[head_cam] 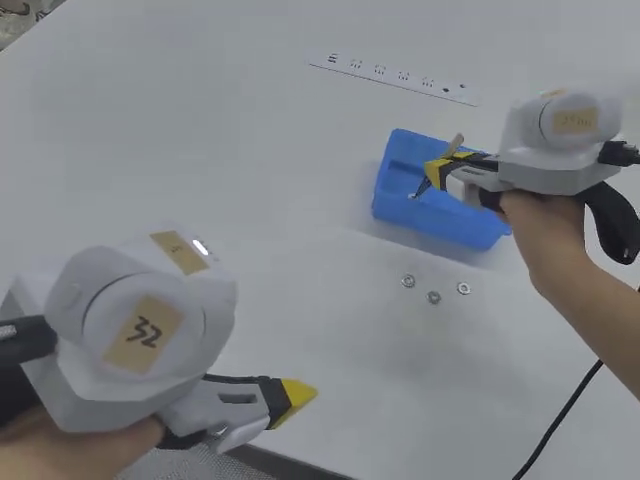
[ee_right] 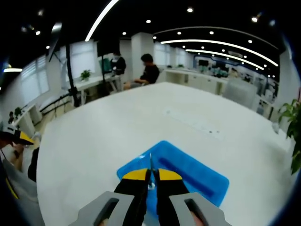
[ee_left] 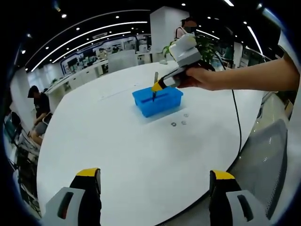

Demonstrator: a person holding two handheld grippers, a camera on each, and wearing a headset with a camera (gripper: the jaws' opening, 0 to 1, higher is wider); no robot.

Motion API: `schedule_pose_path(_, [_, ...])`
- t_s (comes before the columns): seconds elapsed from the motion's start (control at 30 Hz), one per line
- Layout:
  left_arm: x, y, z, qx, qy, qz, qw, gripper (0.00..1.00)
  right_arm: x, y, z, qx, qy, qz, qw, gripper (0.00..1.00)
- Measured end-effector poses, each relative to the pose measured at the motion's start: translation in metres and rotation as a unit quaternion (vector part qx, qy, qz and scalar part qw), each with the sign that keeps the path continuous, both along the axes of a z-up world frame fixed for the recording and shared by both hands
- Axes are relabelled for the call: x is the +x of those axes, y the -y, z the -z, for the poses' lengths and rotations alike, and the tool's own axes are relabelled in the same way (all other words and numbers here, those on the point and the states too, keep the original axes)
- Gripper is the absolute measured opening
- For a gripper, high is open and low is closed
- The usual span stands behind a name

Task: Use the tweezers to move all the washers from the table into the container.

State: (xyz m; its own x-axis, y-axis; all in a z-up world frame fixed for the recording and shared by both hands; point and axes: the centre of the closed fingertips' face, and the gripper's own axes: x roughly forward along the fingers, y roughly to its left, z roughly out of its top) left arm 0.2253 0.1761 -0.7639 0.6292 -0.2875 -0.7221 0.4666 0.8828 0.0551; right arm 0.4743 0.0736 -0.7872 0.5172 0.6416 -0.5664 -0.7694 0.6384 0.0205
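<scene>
Head view: right gripper (head_cam: 432, 175) fingers pinched narrow on tweezers (head_cam: 456, 146), tips pointing down into blue container (head_cam: 398, 158). Three washers (head_cam: 434, 297) on bench (head_cam: 220, 140), just beside container. Left gripper (head_cam: 296, 394) near bench edge.
Left gripper view: fingers (ee_left: 87, 188) spread wide, holding nothing.
Right gripper view: tweezers clamped above container.

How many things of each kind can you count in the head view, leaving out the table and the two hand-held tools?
washers: 3
blue container: 1
tweezers: 1
power strip: 1
Total: 6
</scene>
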Motion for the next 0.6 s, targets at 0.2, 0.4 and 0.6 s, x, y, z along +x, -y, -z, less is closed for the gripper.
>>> schedule_pose_path(0.2, [-0.001,-0.001,0.001,0.002,-0.003,-0.001,1.0000,0.98,0.003,-0.004,0.006,-0.005,-0.005,-0.002,1.0000,0.02])
schedule_pose_path(0.4, [0.000,-0.001,0.002,0.001,-0.005,-0.003,1.0000,0.98,0.003,-0.006,0.011,-0.003,-0.011,-0.002,0.9999,0.02])
schedule_pose_path(0.6, [-0.001,-0.001,0.004,0.002,-0.009,-0.002,1.0000,0.98,0.002,-0.006,0.012,-0.006,-0.011,-0.005,0.9999,0.02])
